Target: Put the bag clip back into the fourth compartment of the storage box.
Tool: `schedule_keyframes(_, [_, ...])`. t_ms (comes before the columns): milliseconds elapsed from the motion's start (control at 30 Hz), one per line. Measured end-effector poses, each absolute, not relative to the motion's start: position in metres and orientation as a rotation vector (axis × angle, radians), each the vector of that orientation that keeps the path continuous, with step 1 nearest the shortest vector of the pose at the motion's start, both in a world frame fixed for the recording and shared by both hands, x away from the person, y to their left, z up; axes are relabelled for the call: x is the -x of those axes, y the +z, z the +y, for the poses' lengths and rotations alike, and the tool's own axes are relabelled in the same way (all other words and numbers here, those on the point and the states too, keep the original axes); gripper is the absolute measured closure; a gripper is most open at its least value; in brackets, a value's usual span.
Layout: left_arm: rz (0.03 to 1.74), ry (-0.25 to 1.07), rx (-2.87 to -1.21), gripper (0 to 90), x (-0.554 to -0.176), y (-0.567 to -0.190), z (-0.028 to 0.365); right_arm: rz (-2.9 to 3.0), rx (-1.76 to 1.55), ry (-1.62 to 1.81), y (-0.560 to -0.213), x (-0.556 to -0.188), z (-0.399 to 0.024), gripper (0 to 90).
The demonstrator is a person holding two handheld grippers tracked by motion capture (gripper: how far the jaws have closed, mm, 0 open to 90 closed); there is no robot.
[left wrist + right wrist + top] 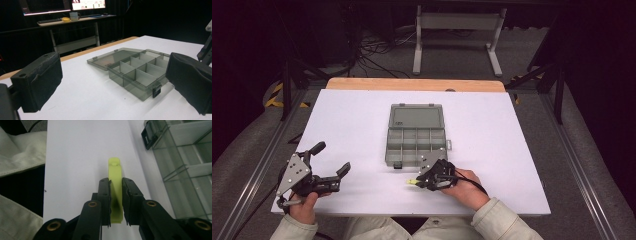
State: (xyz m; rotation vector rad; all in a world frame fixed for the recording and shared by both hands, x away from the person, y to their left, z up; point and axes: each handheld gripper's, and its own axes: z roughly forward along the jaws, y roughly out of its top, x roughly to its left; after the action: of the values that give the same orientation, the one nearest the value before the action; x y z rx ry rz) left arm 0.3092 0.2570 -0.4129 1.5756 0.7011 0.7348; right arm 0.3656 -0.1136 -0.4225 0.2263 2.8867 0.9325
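A flat yellow-green plastic piece [115, 185] lies on the white table with my right gripper [115, 182] shut on its sides; its tip [411, 182] pokes out leftward from the jaws in the high view. That right gripper [422, 179] sits just in front of the open grey compartment box [416, 142], near its black latch [149, 134]. My left gripper [332, 160] rests at the table's front left corner, jaws wide apart with nothing between them. Its pads [40, 80] frame the box [140, 72], whose lid lies flat open behind the empty compartments.
The white table top [492, 125] has a wooden strip along its far edge. Beyond it stand a desk frame [457, 30] and floor cables. A desk with monitors [75, 17] is in the dark background. A pale sleeve [22, 147] lies near the table's front edge.
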Motion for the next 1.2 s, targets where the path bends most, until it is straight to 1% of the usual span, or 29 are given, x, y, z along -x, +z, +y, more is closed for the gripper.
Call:
schedule_keyframes(867, [0.703, 0.735, -1.575, 1.4, -0.309, -0.413, 0.257, 2.778, -0.289, 1.083, -0.374, -0.373, -0.132, 78.1])
schedule_keyframes(1200, [0.704, 0.734, -1.575, 1.4, -0.309, -0.413, 0.257, 2.745, -0.316, 1.122, -0.361, -0.379, -0.136, 78.1])
